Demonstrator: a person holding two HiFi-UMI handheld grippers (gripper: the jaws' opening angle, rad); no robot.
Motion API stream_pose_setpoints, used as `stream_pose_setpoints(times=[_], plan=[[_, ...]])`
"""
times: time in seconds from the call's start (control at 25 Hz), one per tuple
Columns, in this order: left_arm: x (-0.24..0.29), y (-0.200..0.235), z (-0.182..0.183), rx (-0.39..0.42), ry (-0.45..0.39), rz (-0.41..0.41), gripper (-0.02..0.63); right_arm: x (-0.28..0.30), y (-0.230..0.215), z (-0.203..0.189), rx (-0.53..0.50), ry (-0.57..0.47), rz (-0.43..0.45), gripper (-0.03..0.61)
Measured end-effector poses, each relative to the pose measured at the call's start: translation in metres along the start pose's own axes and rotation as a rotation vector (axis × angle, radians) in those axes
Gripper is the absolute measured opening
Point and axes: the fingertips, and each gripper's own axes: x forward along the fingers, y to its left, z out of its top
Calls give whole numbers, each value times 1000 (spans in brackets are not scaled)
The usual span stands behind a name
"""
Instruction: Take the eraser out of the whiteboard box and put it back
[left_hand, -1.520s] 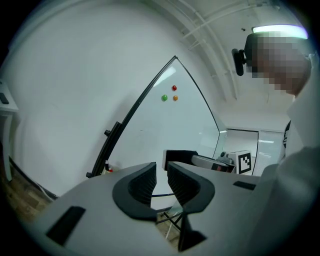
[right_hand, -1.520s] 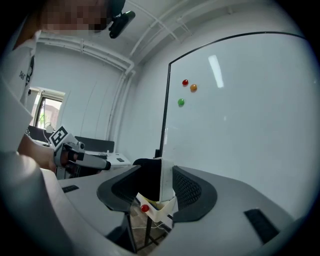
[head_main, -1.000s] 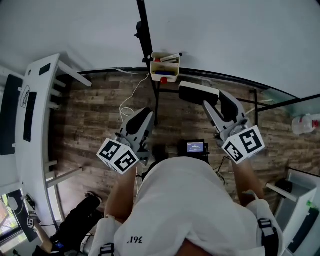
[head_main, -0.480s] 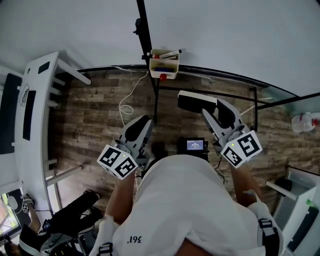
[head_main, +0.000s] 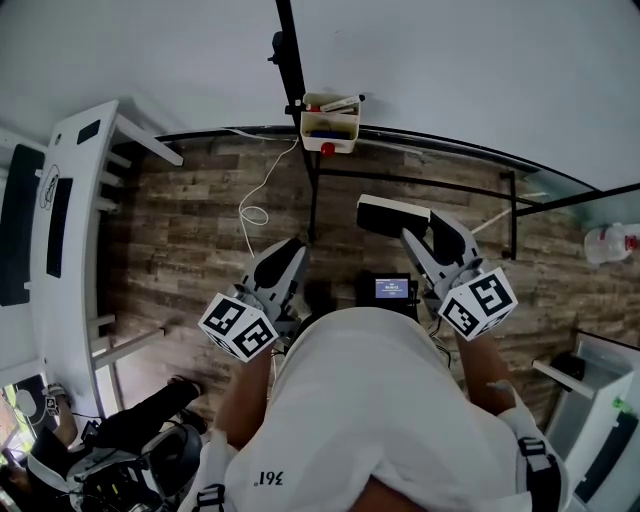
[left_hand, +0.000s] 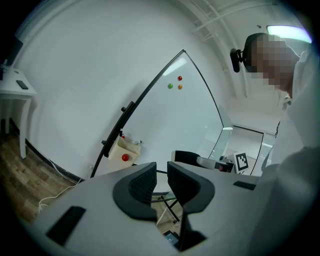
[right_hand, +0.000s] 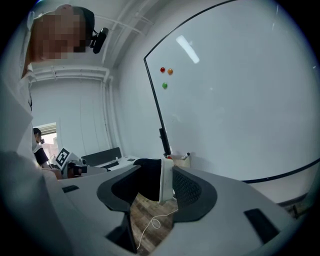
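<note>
A cream whiteboard box (head_main: 329, 125) with markers and a red knob hangs on the whiteboard's lower edge, far ahead of both grippers. My right gripper (head_main: 420, 230) is shut on the eraser (head_main: 392, 214), a black block with a white back, held out over the wooden floor. In the right gripper view the eraser (right_hand: 159, 181) stands upright between the jaws and half hides the box (right_hand: 182, 160). My left gripper (head_main: 287, 250) hangs lower at the left; its jaws stand a narrow gap apart with nothing between them (left_hand: 161, 169). The box (left_hand: 125, 150) shows beyond it.
The whiteboard's black stand (head_main: 312, 200) rises in front. A white desk (head_main: 60, 230) runs along the left. A white cable (head_main: 255, 212) lies on the floor, a small lit screen (head_main: 390, 290) sits below the eraser, and another person's legs (head_main: 130, 440) are at bottom left.
Both grippers have sunk and drawn back from the whiteboard box towards my body. The eraser has stayed in the right gripper's jaws.
</note>
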Motion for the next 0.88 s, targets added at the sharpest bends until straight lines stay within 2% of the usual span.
stream_pose_setpoints(times=[0.2, 0.52, 0.76, 0.88], plan=[[2, -5, -8, 0, 17, -35, 60, -2, 0, -4, 9, 4, -10, 209], [2, -7, -7, -12, 24, -26, 60, -2, 0, -4, 6, 6, -15, 209], [5, -4, -6, 3, 16, -48, 60, 3, -1, -2, -4, 4, -9, 207], [8, 1, -2, 0, 17, -28, 60, 10, -2, 1, -17, 2, -5, 207]])
